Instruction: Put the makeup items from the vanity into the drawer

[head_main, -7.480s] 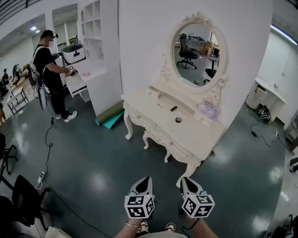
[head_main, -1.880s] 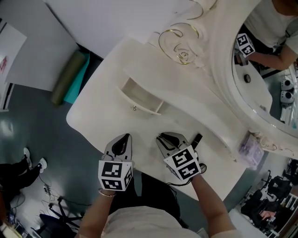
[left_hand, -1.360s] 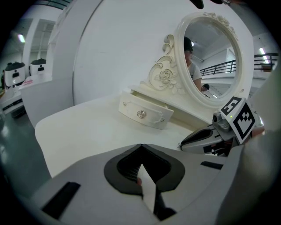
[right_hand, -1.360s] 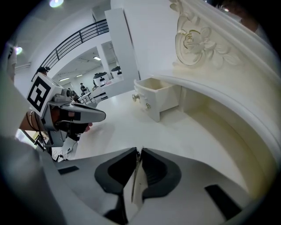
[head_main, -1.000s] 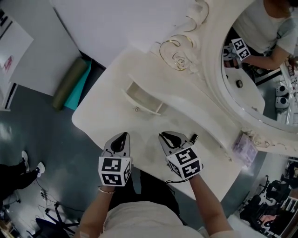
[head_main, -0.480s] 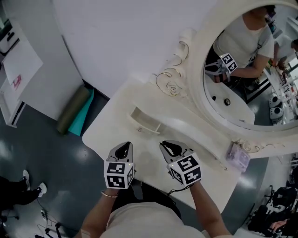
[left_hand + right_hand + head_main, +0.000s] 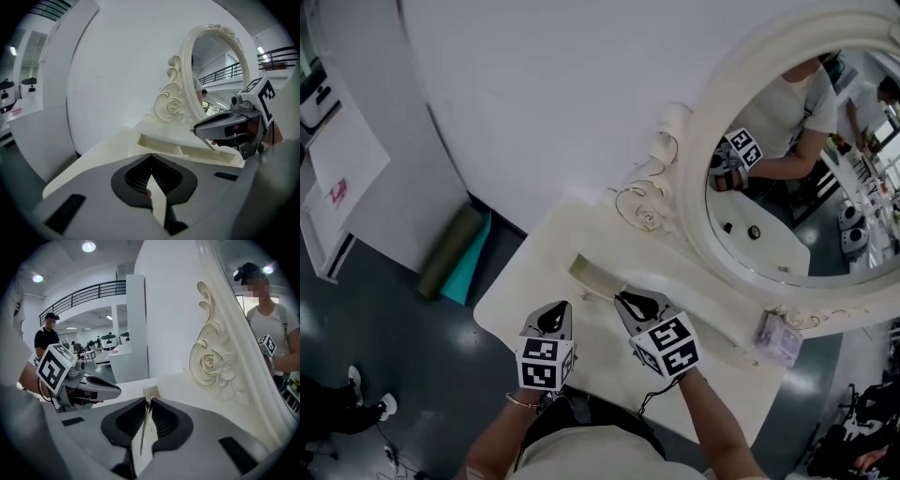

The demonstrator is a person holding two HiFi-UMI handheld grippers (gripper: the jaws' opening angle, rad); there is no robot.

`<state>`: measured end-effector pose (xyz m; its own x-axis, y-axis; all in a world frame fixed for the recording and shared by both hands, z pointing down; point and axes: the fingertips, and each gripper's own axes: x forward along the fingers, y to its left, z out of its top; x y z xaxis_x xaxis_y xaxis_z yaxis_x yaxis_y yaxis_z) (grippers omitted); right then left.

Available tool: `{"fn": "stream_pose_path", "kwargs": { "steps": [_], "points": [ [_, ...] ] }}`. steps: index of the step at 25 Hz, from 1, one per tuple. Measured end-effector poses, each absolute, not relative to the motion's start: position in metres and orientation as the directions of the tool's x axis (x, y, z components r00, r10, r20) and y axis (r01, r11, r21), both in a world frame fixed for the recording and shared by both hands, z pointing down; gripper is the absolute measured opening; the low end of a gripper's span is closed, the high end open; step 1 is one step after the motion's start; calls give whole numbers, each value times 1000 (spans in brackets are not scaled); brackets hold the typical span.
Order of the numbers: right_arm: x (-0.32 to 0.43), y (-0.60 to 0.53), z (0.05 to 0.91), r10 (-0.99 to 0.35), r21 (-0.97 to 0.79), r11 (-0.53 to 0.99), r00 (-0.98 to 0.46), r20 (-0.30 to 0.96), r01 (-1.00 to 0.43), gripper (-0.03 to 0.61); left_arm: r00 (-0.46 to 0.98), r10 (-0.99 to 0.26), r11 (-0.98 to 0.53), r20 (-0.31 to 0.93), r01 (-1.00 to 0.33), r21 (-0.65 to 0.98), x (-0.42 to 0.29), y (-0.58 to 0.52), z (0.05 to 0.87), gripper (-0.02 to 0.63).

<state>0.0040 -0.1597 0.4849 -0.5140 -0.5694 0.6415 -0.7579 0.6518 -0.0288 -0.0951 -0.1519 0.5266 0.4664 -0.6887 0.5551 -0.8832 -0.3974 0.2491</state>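
Observation:
A small open drawer (image 7: 595, 277) sits on the white vanity top (image 7: 530, 286), at the foot of the oval mirror (image 7: 806, 187). My left gripper (image 7: 555, 312) hovers just short of the drawer with its pads together and nothing between them (image 7: 151, 165). My right gripper (image 7: 625, 300) is at the drawer's near right corner, jaws almost touching (image 7: 146, 404). A thin dark line shows in their slit, and I cannot tell whether it is a thing. No makeup item shows on the top. Two small dark things appear only as mirror reflections (image 7: 754, 232).
A clear plastic box (image 7: 776, 339) stands at the vanity's right end under the mirror frame. Carved scrollwork (image 7: 642, 211) rises behind the drawer. A rolled green and teal mat (image 7: 455, 253) lies on the dark floor to the left. A person stands far off (image 7: 46, 336).
Both grippers have moved forward to the drawer, and the head view has tilted up onto the mirror. The black stick that lay beside the right gripper is out of sight.

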Motion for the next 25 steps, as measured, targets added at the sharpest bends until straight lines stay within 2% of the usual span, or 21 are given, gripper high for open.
{"fn": "stream_pose_path", "kwargs": {
  "steps": [11,25],
  "points": [
    [-23,-201,505,-528,-58,693,-561,638,-719,52,429,-676,-338,599,-903,265,-109,-169,551,8],
    [-48,-222,527,-505,-11,746,-576,642,-666,54,367,-664,-235,651,-929,284,-128,-157,579,8]
  ]
}}
